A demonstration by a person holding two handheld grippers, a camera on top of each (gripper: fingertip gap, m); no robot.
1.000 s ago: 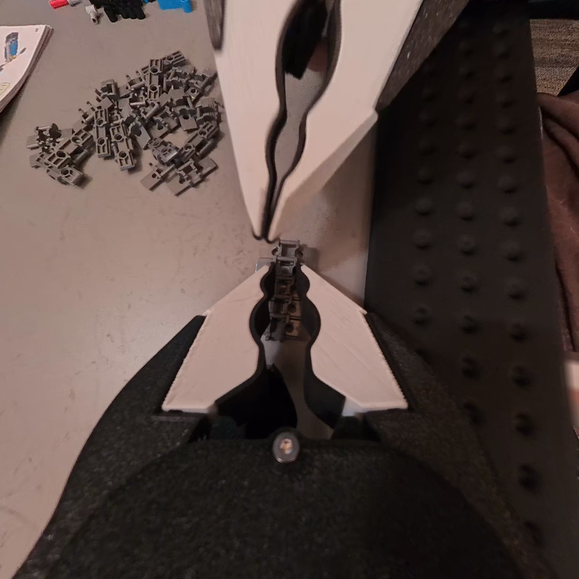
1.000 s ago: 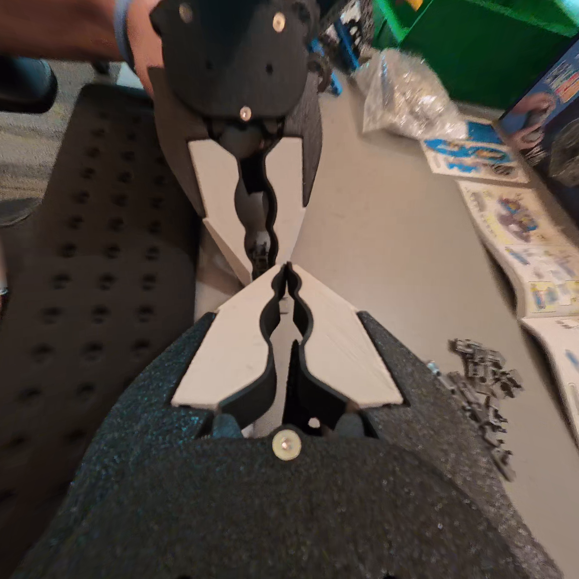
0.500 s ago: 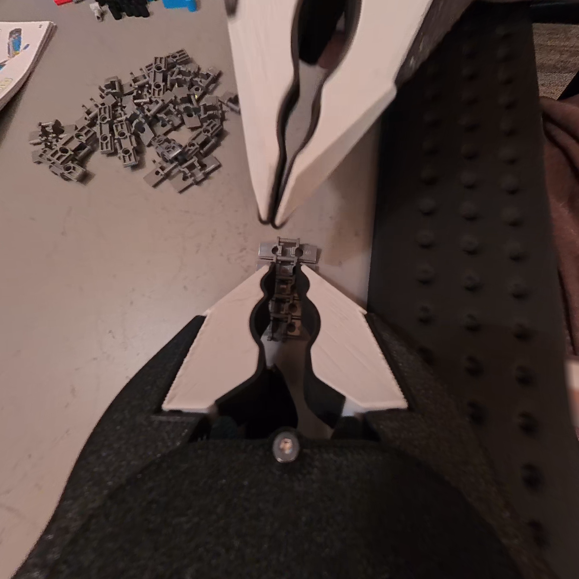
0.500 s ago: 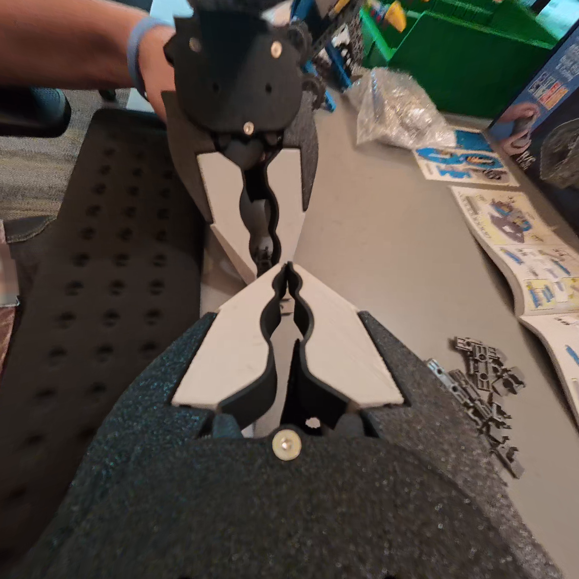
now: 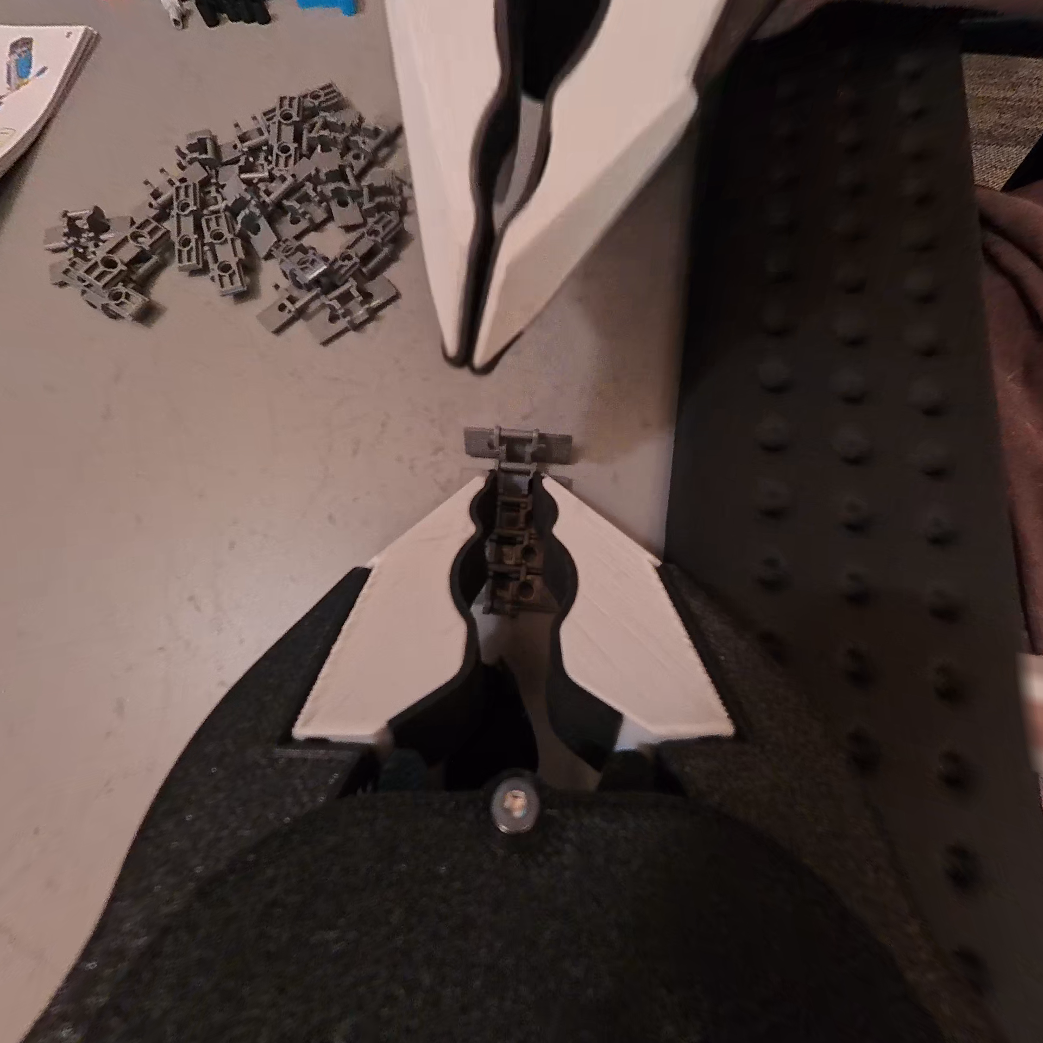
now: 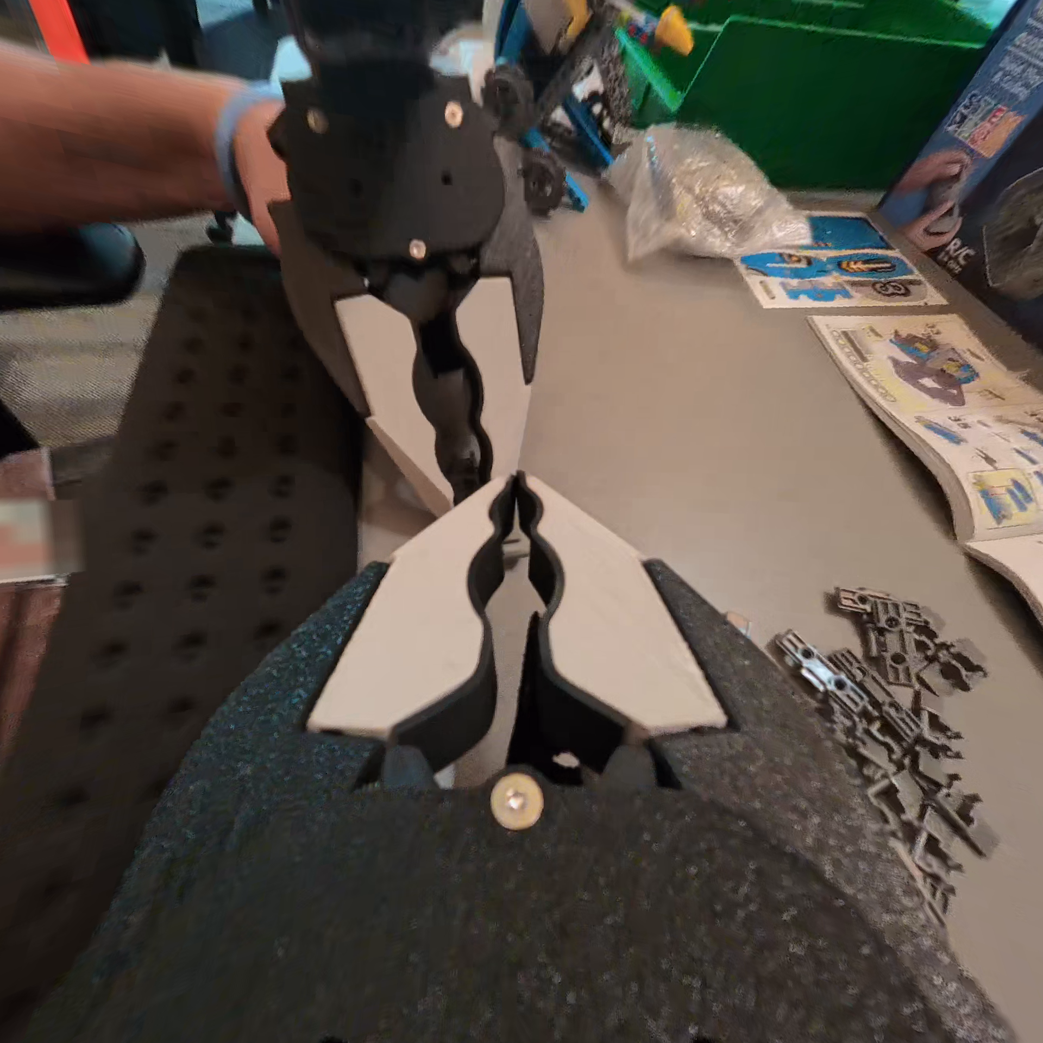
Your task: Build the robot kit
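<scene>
Left gripper (image 5: 516, 480) pinched grey link chain (image 5: 515, 527) between fingers.
Right gripper (image 6: 516, 480) fingers pressed together, empty; loose grey links (image 5: 242, 220) beyond left fingers on desk (image 5: 197, 480).

Clamped in the left gripper (image 5: 516, 480) — a short chain of grey plastic track links (image 5: 515, 530); opposite, apart, the right gripper (image 5: 467, 355), seemingly closed and empty.

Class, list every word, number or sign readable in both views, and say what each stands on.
I will not copy out writing; this is what bears it.
On the blue box: large print, blurred.
On the sticker sheet: lettering too small to read.
On the open booklet: pictures and small print, unreadable.
On the booklet corner: too small to read.
On the grey pieces: none.
</scene>
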